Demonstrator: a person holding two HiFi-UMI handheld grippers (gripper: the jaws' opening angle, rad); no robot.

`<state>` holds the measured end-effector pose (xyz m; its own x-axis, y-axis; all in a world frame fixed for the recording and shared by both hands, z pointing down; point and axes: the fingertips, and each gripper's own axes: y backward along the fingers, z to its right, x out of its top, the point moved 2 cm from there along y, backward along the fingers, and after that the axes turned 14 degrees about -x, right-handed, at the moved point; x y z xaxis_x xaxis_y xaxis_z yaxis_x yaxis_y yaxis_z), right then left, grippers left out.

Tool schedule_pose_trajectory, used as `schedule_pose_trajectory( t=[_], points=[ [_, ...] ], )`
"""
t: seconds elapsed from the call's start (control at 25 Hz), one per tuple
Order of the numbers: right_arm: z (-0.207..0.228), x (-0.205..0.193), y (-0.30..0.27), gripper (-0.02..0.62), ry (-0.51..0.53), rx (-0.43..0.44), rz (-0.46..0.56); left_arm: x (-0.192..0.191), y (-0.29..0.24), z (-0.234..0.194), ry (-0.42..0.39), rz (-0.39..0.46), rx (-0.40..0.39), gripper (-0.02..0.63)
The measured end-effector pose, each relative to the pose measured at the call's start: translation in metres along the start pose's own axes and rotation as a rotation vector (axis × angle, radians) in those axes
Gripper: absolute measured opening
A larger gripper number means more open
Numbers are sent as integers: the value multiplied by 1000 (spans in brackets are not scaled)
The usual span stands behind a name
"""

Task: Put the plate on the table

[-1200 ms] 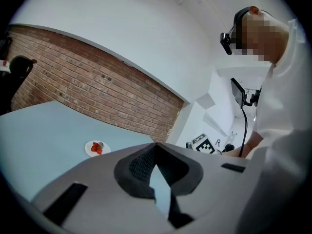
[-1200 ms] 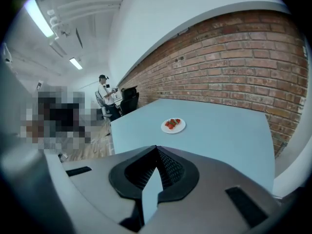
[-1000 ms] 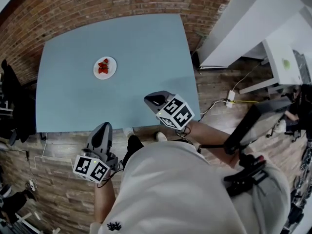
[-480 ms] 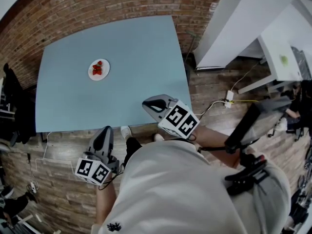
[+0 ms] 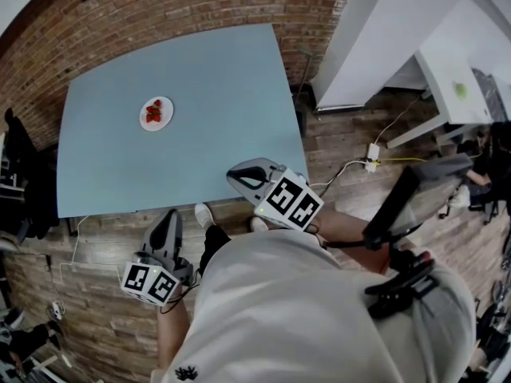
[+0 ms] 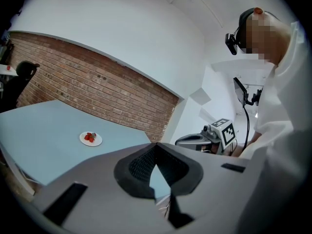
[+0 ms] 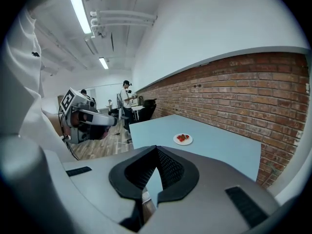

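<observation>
A small white plate point(image 5: 156, 113) with red strawberries on it rests on the light blue table point(image 5: 207, 70), toward its far left. The same plate point(image 6: 90, 139) shows small in the left gripper view, and the plate point(image 7: 183, 139) shows in the right gripper view too. My left gripper point(image 5: 170, 218) hangs below the table's near edge over the wood floor, shut and empty. My right gripper point(image 5: 234, 175) is at the table's near right edge, shut, nothing between its fingers. Both are far from the plate.
A red brick wall point(image 5: 160, 14) runs behind the table. A white desk point(image 5: 447, 78) stands at the right, with cables and a power strip point(image 5: 372, 152) on the wood floor. Dark chairs point(image 5: 20, 174) stand at the left. People stand far off in the right gripper view.
The table and plate have slid up and left in the head view. Both grippers stay shut and sit slightly lower, nearer the body.
</observation>
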<state>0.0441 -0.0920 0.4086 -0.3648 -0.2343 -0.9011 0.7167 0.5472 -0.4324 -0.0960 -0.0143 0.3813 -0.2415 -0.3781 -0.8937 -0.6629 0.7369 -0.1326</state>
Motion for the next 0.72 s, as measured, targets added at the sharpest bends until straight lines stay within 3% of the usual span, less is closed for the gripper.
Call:
schedule_pose_trajectory(
  t=[0.72],
  points=[
    [5,-1,5,8,7,-29,-1,-3,-5,1,2,-20,-21,2]
  ],
)
